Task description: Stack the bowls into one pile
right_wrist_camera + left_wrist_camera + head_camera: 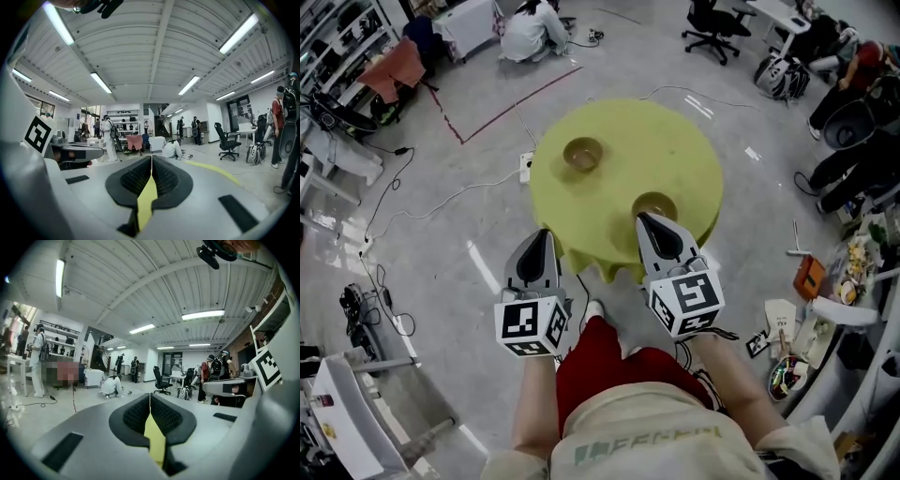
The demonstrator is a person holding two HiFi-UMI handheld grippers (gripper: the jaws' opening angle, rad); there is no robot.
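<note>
Two bowls sit apart on the yellow surface, and both my grippers are empty.
On my left gripper (149, 395) the fingers (135, 416) are pressed together at the tips with nothing between them. The fingers (167, 176) of my right gripper (152, 157) are pressed together the same way. I hold both at the near edge of the round yellow surface (675, 150), well apart from each other. The near bowl (654, 207) sits upright just past the right gripper's tip. The far bowl (583, 155) stands further back and to the left, well apart from it. Beyond lies grey floor (441, 281), where a person (530, 33) crouches.
</note>
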